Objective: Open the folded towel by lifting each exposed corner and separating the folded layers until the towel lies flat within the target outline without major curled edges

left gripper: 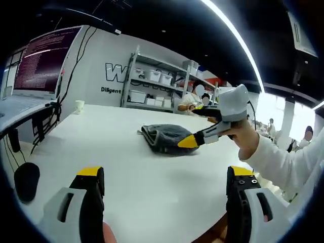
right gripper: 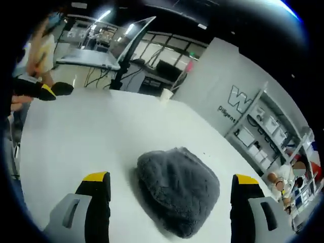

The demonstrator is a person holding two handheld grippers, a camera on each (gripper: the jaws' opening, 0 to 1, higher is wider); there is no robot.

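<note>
The white tabletop (left gripper: 126, 152) is the largest item and carries the work; no target outline can be made out on it in either view. Beyond it stands a wall (left gripper: 96, 55) bearing large dark lettering, of which only a "W" and, beneath it, a smaller word beginning "Diligent" can be read; the remainder is hidden behind a metal shelf unit (left gripper: 152, 81) stocked with pale storage boxes. A monitor (left gripper: 43, 61) at the far edge shows lines of text too small to read, with cables trailing down beside it. The grey towel (right gripper: 177, 190) lies folded in a thick, rounded bundle near the middle of the tabletop, apparently unopened; individual corners cannot be told apart. The right hand-held gripper (right gripper: 169, 185) is positioned directly over the towel with its yellow-tipped jaws spread wide, one on either side of the bundle and neither touching it; this reads as a lined-up approach for a first pick at a fold or corner. In the left gripper view that same tool sits in a sleeved hand just beside the towel's near edge. The left hand-held gripper (left gripper: 167, 177) is held back, well apart from the towel, jaws likewise parted and holding nothing, probably in reserve to pin or lift an opposite layer. A small paper cup (left gripper: 79, 106) stands near the far edge, clear of the work. Judged from this, unfolding is not yet begun.
</note>
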